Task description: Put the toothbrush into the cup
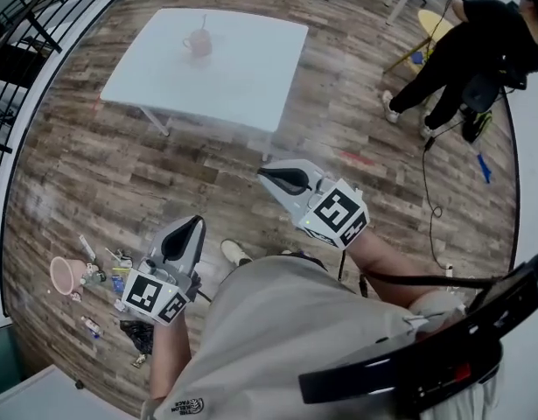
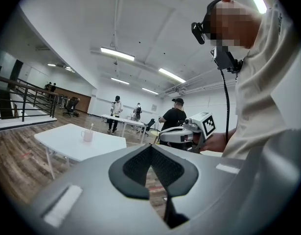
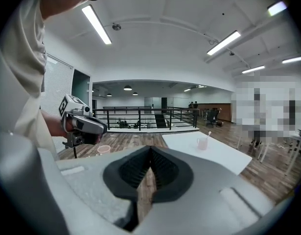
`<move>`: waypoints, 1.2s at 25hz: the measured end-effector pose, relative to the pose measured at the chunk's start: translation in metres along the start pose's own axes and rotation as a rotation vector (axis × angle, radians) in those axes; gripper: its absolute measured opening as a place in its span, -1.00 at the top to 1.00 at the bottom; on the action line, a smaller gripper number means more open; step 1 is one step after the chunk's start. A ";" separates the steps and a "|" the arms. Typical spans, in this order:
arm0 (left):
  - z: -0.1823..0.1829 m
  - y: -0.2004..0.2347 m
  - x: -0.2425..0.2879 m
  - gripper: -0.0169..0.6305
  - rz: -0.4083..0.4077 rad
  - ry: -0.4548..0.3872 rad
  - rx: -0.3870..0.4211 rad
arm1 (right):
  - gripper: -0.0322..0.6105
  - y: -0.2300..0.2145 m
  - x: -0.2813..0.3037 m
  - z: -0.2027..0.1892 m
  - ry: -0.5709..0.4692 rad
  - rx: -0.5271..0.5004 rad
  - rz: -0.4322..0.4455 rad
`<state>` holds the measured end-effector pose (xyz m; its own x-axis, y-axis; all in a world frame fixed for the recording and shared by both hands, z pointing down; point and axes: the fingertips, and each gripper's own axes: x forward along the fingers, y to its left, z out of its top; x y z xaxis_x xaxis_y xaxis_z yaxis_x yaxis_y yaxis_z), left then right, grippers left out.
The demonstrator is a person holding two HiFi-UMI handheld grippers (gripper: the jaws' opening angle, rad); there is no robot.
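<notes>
A pink cup [image 1: 198,44] stands on the white table [image 1: 242,68] with a toothbrush [image 1: 204,23] sticking up out of it. The same cup [image 2: 86,135] shows far off in the left gripper view, and as a small cup [image 3: 202,143] in the right gripper view. Both grippers hang over the wooden floor close to the person's body, well short of the table. My left gripper [image 1: 195,220] is shut and holds nothing. My right gripper [image 1: 262,173] is also shut and empty, a little higher and nearer the table.
A pink bowl [image 1: 62,275] and several small items lie on the floor at lower left. A black railing [image 1: 15,51] runs along the left. A person in black [image 1: 478,42] bends over at upper right beside a yellow stool [image 1: 435,20]. Cables trail across the floor at right.
</notes>
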<state>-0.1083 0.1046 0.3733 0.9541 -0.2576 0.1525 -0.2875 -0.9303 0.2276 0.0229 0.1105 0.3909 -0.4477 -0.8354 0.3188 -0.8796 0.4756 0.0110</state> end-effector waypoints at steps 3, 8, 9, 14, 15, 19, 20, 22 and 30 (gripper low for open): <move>-0.004 -0.041 0.013 0.93 -0.006 0.000 -0.007 | 0.89 0.003 -0.044 -0.012 -0.002 -0.006 0.009; -0.003 -0.100 0.029 0.93 -0.013 0.005 0.017 | 0.89 0.003 -0.098 -0.027 -0.010 -0.006 0.025; -0.003 -0.109 0.030 0.93 -0.012 0.005 0.020 | 0.89 0.004 -0.105 -0.028 -0.013 -0.008 0.030; -0.011 -0.142 0.032 0.93 -0.012 0.013 0.034 | 0.89 0.009 -0.135 -0.029 -0.040 -0.015 0.045; -0.011 -0.146 0.033 0.93 -0.012 0.012 0.034 | 0.89 0.011 -0.141 -0.027 -0.043 -0.018 0.049; -0.011 -0.157 0.038 0.93 -0.012 0.012 0.027 | 0.89 0.015 -0.156 -0.021 -0.052 -0.029 0.063; -0.011 -0.160 0.040 0.93 -0.015 0.016 0.029 | 0.89 0.015 -0.159 -0.020 -0.055 -0.024 0.062; -0.012 -0.165 0.042 0.93 -0.024 0.022 0.033 | 0.89 0.016 -0.164 -0.022 -0.058 -0.014 0.060; -0.020 -0.162 0.047 0.93 -0.043 0.038 0.024 | 0.89 0.019 -0.164 -0.028 -0.055 -0.006 0.062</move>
<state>-0.0183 0.2483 0.3629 0.9615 -0.2076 0.1800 -0.2439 -0.9465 0.2113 0.0840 0.2643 0.3651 -0.5094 -0.8183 0.2662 -0.8492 0.5281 -0.0015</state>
